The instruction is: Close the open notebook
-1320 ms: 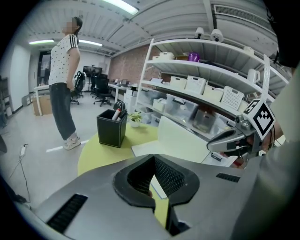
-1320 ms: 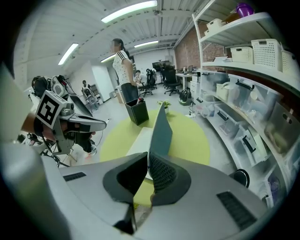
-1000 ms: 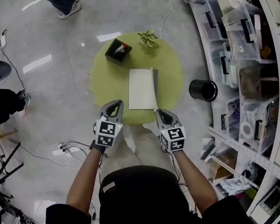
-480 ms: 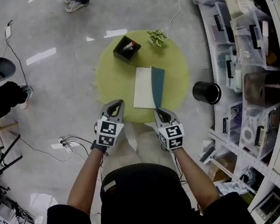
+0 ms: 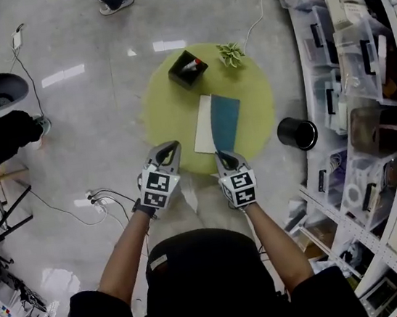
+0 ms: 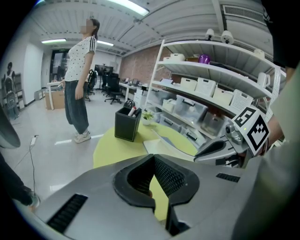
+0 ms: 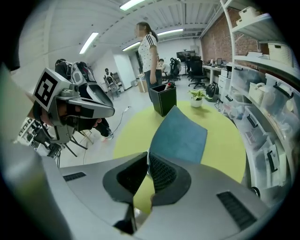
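Closing is under way, not finished: notebook (image 5: 203, 125) lies on the round green surface (image 5: 170, 110), right of centre. Its blue cover (image 7: 180, 133) is tipped up and leans over the right part, with the white page bare on the left. Left to do, as I judge it: bring the cover down flat. Right hand-held gripper (image 7: 149, 157) has its jaws pressed together, seemingly pinching the cover's near edge. Left hand-held gripper (image 6: 153, 158) is pressed together too, holds nothing, and hovers over the surface's near rim, apart from the notebook
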Demonstrator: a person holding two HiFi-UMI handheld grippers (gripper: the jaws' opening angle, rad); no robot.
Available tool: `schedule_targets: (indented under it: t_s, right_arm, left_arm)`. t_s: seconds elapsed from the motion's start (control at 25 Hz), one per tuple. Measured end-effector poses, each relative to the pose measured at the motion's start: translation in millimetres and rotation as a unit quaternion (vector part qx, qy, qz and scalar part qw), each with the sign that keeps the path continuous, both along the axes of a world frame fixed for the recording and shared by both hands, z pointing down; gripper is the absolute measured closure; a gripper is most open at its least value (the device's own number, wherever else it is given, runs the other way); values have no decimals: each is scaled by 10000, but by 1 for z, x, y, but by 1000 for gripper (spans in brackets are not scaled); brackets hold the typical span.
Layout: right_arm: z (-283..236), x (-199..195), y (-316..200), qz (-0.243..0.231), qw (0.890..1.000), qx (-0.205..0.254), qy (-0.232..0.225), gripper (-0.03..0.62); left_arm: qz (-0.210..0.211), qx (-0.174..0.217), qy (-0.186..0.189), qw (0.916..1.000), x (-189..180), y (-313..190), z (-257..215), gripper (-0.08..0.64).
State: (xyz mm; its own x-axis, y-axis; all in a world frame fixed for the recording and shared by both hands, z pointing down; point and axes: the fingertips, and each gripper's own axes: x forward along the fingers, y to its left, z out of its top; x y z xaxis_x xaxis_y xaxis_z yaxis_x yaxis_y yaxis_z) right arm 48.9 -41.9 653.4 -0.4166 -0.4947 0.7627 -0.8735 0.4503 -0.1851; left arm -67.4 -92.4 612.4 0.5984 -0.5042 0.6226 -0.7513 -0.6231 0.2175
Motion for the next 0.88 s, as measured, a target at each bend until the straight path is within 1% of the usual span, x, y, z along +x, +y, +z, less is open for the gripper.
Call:
schedule_targets:
  t_s: [0.24, 0.36, 0.6, 0.72, 0.8, 0.88]
  right_arm:
    - [12, -13, -2, -236, 9997, -79, 14, 574]
    - [19, -19, -5, -324, 9994, -94, 19, 572]
    - [33, -29, -7, -406, 9988, -274, 21, 571]
    - [45, -34, -6, -546, 9981, -272, 50, 571]
    - [50, -38, -5, -628, 9975, -322, 47, 569]
    - [51, -42, -5, -684, 9969, -381, 60, 568]
  left_arm:
    - [-5, -31, -57, 10000, -1, 2, 2, 545]
    - [60, -24, -195, 9998, 0, 1, 4, 546]
    - [244, 64, -467, 9986, 4, 1, 8, 545]
    - [442, 373, -686, 9960, 8, 1, 4, 546]
    - [692, 648, -944, 9910, 10, 1, 2, 546]
    - [962, 831, -1166, 9850, 13, 3, 3, 545]
